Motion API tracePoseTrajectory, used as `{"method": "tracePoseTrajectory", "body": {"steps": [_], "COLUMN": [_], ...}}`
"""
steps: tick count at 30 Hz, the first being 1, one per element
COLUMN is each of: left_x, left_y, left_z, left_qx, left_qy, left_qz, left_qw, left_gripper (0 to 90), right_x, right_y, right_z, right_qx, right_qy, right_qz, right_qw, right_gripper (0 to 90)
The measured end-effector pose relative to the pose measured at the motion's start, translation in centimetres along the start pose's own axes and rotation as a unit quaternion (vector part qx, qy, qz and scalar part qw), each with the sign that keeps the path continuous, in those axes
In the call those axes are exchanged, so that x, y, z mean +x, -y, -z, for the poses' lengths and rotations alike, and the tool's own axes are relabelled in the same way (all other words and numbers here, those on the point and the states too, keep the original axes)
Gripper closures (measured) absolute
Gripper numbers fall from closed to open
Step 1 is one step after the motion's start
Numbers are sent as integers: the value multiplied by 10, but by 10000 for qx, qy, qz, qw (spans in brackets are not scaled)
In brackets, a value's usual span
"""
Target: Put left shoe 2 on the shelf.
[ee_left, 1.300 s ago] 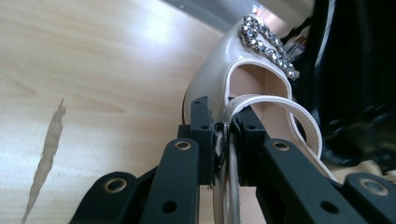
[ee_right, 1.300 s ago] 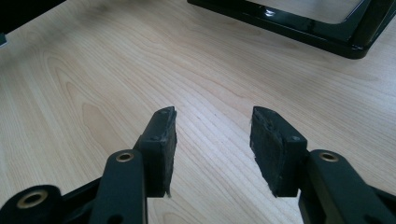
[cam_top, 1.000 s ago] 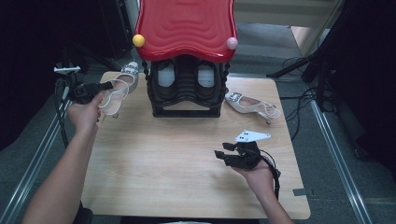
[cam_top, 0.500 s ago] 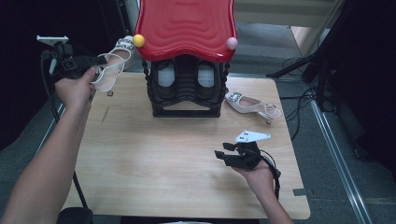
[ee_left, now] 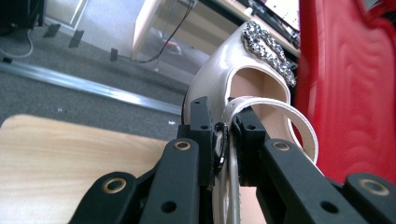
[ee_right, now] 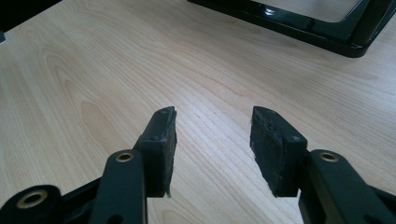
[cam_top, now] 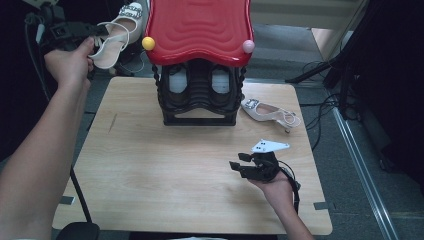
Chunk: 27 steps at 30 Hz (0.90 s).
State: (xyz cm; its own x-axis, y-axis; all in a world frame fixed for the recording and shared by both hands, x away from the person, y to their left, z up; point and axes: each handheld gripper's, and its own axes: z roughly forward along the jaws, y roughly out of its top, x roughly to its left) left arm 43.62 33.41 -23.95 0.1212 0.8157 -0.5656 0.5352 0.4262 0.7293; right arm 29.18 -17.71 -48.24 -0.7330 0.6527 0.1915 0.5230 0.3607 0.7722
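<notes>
Jaws of the left gripper (ee_left: 224, 135) clamp the sandal (ee_left: 243, 84) strap, hiding its heel.

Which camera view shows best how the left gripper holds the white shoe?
The left gripper view: the left gripper is shut on the strap of the white shoe, seen close. The high view shows that shoe small, raised beside the red roof.

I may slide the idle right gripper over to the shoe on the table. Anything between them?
No: in the high view, bare wooden table separates right gripper and shoe.
</notes>
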Motion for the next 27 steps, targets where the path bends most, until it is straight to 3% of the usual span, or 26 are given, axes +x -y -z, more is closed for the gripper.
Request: {"method": "tracePoseTrajectory", "body": {"steps": [5,13,23,27], "left_x": [-20,-57,-105,-117], "left_y": [-16,-33,-30,-26], "left_z": [8,6,-19,-29], "left_qx": [-138,-199,-105,-32], "left_qy": [47,274,522,590], "left_qz": [-100,-59,-227,-290], "left_qw": [9998,9994,9983,9978], "left_gripper": [814,813,812,812], "right_x": [0,0,-2,-1], "right_y": [0,0,1,1], "right_z": [0,1,4,5], "right_qx": [4,1,-46,-23], "right_qy": [7,14,15,19], "right_qz": [-2,19,6,8], "right_qw": [10000,10000,10000,10000], "right_gripper": [521,521,521,520]}}
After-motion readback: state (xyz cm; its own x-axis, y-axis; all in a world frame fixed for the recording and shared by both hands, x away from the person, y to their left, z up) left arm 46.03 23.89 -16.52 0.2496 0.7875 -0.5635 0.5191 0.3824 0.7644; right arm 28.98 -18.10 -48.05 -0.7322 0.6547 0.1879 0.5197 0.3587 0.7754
